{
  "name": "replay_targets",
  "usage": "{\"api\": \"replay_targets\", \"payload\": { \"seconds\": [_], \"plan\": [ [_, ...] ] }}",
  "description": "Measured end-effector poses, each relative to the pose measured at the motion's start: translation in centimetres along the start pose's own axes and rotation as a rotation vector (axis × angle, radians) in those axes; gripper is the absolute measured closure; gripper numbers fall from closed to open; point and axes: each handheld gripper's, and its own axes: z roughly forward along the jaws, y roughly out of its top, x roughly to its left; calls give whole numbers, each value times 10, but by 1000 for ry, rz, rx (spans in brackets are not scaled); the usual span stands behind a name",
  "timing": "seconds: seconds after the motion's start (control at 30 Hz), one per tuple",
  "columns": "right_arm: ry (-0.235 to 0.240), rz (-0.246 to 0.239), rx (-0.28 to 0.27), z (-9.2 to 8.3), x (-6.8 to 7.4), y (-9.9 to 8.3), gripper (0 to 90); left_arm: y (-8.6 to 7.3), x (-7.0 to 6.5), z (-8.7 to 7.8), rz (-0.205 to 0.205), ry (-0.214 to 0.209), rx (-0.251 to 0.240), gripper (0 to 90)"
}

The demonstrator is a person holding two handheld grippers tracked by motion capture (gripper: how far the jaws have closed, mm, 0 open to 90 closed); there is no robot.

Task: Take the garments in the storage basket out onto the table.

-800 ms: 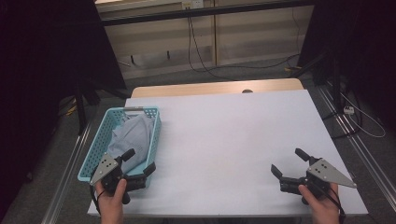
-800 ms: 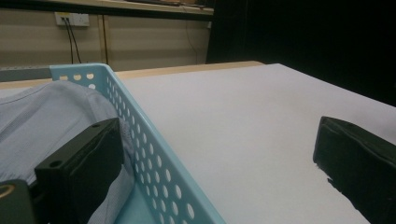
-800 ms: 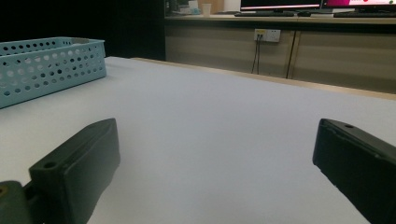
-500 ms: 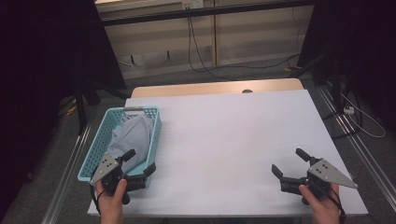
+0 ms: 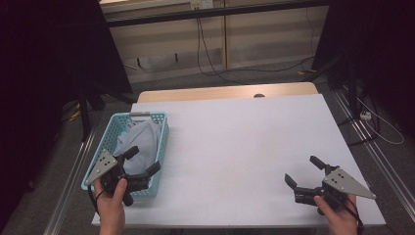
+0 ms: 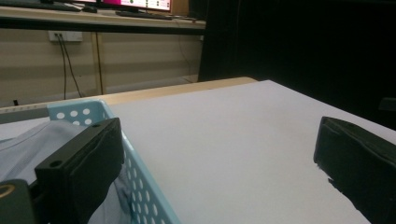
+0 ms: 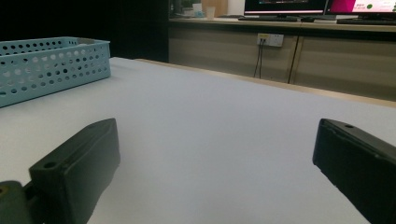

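The pale cloth (image 5: pixel 139 144) lies crumpled inside the light blue basket (image 5: pixel 164 142), which sits at the near left of the white counter (image 5: pixel 244 147) with its long axis running near to far. The left claw (image 5: pixel 141 162) hovers at the basket's near end, jaws spread wide and empty. One jaw hangs over the cloth inside the basket and the other over the basket's right wall. In the left gripper view the perforated wall (image 6: pixel 140 186) passes between the two jaws, with the cloth (image 6: pixel 42 140) just beside the left one.

The right claw (image 5: pixel 303 170) is well apart at the near right of the counter, also wide open with nothing in it, pointing towards the far left; in the right gripper view the basket (image 7: pixel 51 65) stands far off at the left.

The left hand is clearly the nearer one. The cloth lies just ahead of and below its claw, towards the far side, so a short dip forward and down into the basket would likely bring the jaws around a fold.
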Motion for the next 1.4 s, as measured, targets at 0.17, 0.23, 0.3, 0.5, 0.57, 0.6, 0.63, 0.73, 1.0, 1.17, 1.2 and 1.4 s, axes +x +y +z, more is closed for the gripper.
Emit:
{"api": "replay_targets", "payload": {
  "seconds": [0.17, 0.23, 0.3, 0.5, 0.57, 0.6, 0.63, 0.73, 1.0, 1.17, 1.2, 1.4],
  "plan": [
    [-13, 20, 1, -1, -5, -1, 3, 10, 4, 3, 13, -2, -3, 19],
    [-16, 21, 2, -1, -5, -1, 3, 14, 6, 5, 16, -6, -4, 19],
    [-14, 26, 3, 0, -5, -1, 3, 17, 7, 6, 25, -7, 0, 20],
    [1, 15, 14, 2, -3, -2, 4, 26, 11, 12, 39, 1, 11, 20],
    [5, 16, 16, 2, -1, -2, 4, 28, 12, 13, 44, 0, 15, 20],
    [11, 8, 21, 2, -1, -2, 4, 31, 14, 14, 47, 1, 15, 20],
    [14, 7, 22, 3, -1, -2, 4, 32, 15, 15, 49, 4, 16, 20],
    [17, -1, 20, 2, 0, -2, 4, 34, 20, 17, 40, 6, 14, 20],
    [19, 0, 20, 2, 0, -2, 5, 31, 38, 21, 21, 35, 40, 21],
    [20, -2, 19, 2, 1, -1, 5, 29, 51, 23, 6, 62, 60, 21],
    [21, -2, 18, 2, 1, -1, 5, 28, 53, 24, -2, 66, 61, 21],
    [23, -4, 20, 1, 1, -2, 5, 28, 64, 29, -2, 83, 89, 24]
  ]
}}
